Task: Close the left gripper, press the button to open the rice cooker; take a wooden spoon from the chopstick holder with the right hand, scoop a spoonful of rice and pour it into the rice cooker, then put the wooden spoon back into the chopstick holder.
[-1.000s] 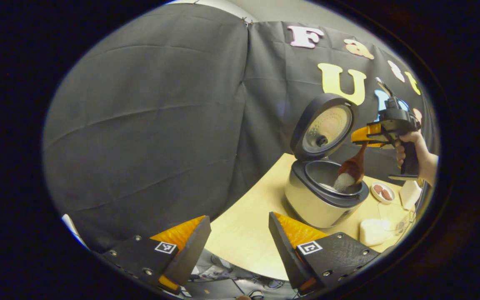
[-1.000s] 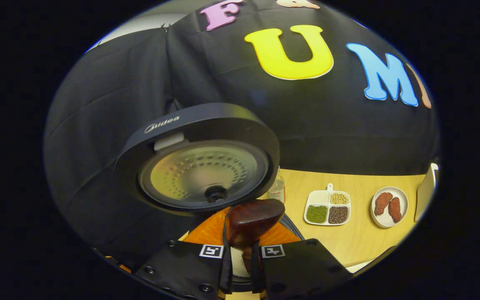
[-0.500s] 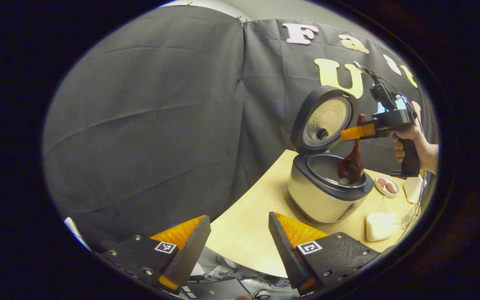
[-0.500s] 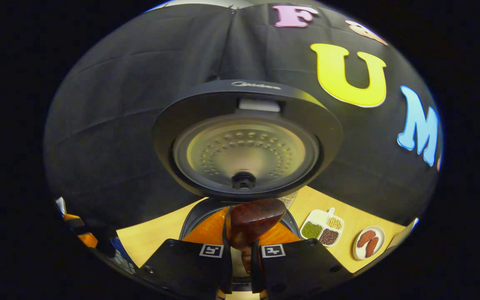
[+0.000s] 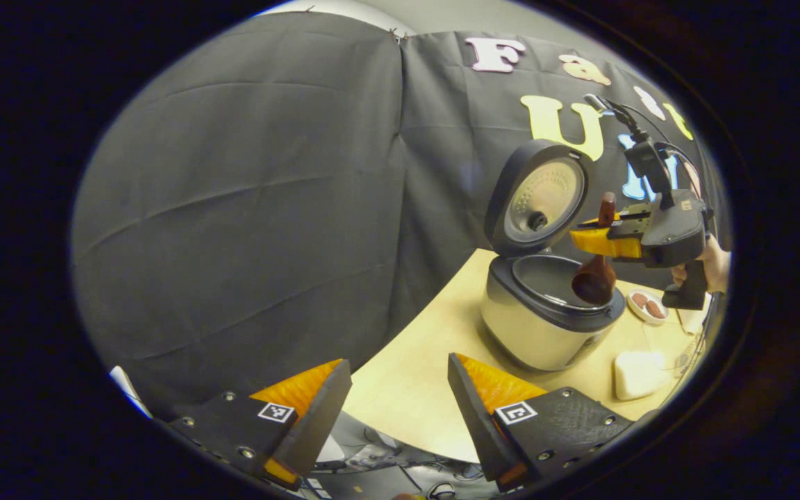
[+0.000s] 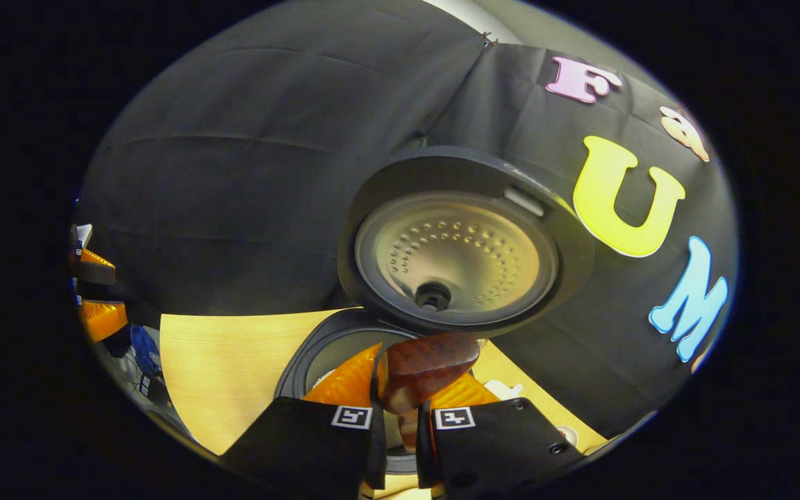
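The left gripper hangs wide open and idle. Ahead to its right, the cream rice cooker with raised dark lid sits under the dark wooden spoon, pinched by the right gripper; swinging away could clip the lid.

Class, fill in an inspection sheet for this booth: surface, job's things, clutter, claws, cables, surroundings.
Surface: pale wooden table.
Job's things: cooker open, lid upright; spoon over the pot, bowl down.
Clutter: plate with two brown pieces; white block.
Claws: left claw open, off the table's near edge; right claw shut on spoon.
Cables: one from the right claw's top; tangle below the table's edge.
Surroundings: black cloth wall.
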The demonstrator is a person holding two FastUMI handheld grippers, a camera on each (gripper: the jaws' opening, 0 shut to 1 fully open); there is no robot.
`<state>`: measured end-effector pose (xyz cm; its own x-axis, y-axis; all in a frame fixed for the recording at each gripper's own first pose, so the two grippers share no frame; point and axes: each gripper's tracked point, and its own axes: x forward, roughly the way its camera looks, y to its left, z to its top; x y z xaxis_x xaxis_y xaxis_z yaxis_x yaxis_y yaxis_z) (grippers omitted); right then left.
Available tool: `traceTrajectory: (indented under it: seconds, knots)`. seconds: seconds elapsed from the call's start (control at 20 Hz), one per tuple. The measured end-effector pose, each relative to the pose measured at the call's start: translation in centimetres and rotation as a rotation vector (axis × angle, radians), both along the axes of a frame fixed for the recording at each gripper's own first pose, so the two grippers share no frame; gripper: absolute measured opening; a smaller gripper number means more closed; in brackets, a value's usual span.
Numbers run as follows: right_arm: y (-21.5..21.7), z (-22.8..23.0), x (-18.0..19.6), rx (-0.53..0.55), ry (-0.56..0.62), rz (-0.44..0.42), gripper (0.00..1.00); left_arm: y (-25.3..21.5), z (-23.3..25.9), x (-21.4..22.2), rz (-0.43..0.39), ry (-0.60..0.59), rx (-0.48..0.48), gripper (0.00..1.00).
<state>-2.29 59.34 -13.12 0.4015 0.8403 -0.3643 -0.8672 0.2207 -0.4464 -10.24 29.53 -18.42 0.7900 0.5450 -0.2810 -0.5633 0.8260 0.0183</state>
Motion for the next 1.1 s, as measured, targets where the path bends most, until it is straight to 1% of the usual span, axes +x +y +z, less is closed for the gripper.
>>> traceTrajectory:
  seconds: [0.05, 0.15, 0.2, 0.25, 0.3, 0.35, 0.4, 0.45, 0.5, 0.55, 0.6, 0.65, 0.7, 0.75, 0.8, 0.85, 0.9, 0.95, 1.05, 1.1]
  knots:
    - [-0.3, 0.5, 0.1, 0.021, -0.006, -0.011, 0.19, 0.1, 0.3, 0.1, -0.004, 0.001, 0.031, 0.89]
    - [-1.5, 2.2, 1.0, 0.061, -0.022, -0.047, 0.19, -0.1, 1.1, 0.3, -0.019, 0.003, 0.073, 0.89]
    - [-2.4, 3.1, 1.6, 0.079, -0.029, -0.066, 0.19, -0.5, 1.2, 0.5, -0.029, 0.003, 0.072, 0.89]
    - [-3.4, 4.0, 2.0, 0.098, -0.037, -0.086, 0.16, -1.1, 1.2, 0.8, -0.043, 0.0, 0.065, 0.89]
    - [-4.7, 5.1, 2.5, 0.118, -0.044, -0.108, 0.19, -1.8, 1.3, 1.2, -0.059, -0.004, 0.057, 0.84]
    - [-6.1, 6.0, 3.2, 0.136, -0.054, -0.132, 0.19, -2.5, 1.3, 1.5, -0.074, -0.006, 0.053, 0.89]
    - [-7.5, 6.9, 3.9, 0.162, -0.07, -0.153, 0.19, -3.3, 1.3, 2.0, -0.089, -0.007, 0.054, 0.89]
    - [-9.4, 7.8, 4.6, 0.19, -0.094, -0.171, 0.15, -4.1, 1.4, 2.4, -0.104, -0.008, 0.057, 0.89]
    - [-11.6, 8.3, 5.7, 0.204, -0.114, -0.201, 0.19, -5.3, 1.6, 3.0, -0.122, -0.01, 0.06, 0.84]
    - [-13.9, 8.5, 6.7, 0.208, -0.121, -0.239, 0.19, -6.3, 1.9, 3.5, -0.139, -0.012, 0.061, 0.89]
    - [-16.5, 8.4, 8.0, 0.209, -0.119, -0.277, 0.22, -7.6, 2.1, 3.9, -0.158, -0.017, 0.06, 0.89]
    - [-19.0, 8.3, 9.1, 0.213, -0.111, -0.316, 0.15, -9.1, 2.6, 4.3, -0.179, -0.025, 0.059, 0.89]
    - [-21.4, 8.4, 9.7, 0.218, -0.109, -0.354, 0.16, -10.5, 3.1, 4.7, -0.195, -0.032, 0.058, 0.89]
    - [-23.7, 8.6, 10.4, 0.224, -0.11, -0.392, 0.16, -12.1, 3.7, 5.1, -0.211, -0.04, 0.055, 0.85]
    - [-26.2, 8.7, 11.4, 0.226, -0.109, -0.43, 0.16, -13.6, 4.3, 5.4, -0.223, -0.048, 0.054, 0.89]
    - [-28.5, 8.6, 12.1, 0.227, -0.105, -0.471, 0.16, -14.9, 4.8, 5.5, -0.232, -0.051, 0.057, 0.84]
    - [-30.8, 8.7, 12.9, 0.233, -0.101, -0.507, 0.15, -16.2, 5.2, 5.6, -0.24, -0.052, 0.061, 0.84]
    - [-32.9, 8.7, 13.5, 0.242, -0.095, -0.543, 0.16, -17.4, 5.4, 5.7, -0.25, -0.052, 0.064, 0.89]
    - [-37.3, 8.3, 14.7, 0.266, -0.067, -0.613, 0.16, -19.1, 5.7, 6.4, -0.272, -0.044, 0.072, 0.89]
    - [-39.2, 8.0, 15.4, 0.276, -0.048, -0.648, 0.16, -20.2, 5.7, 6.4, -0.285, -0.037, 0.075, 0.94]
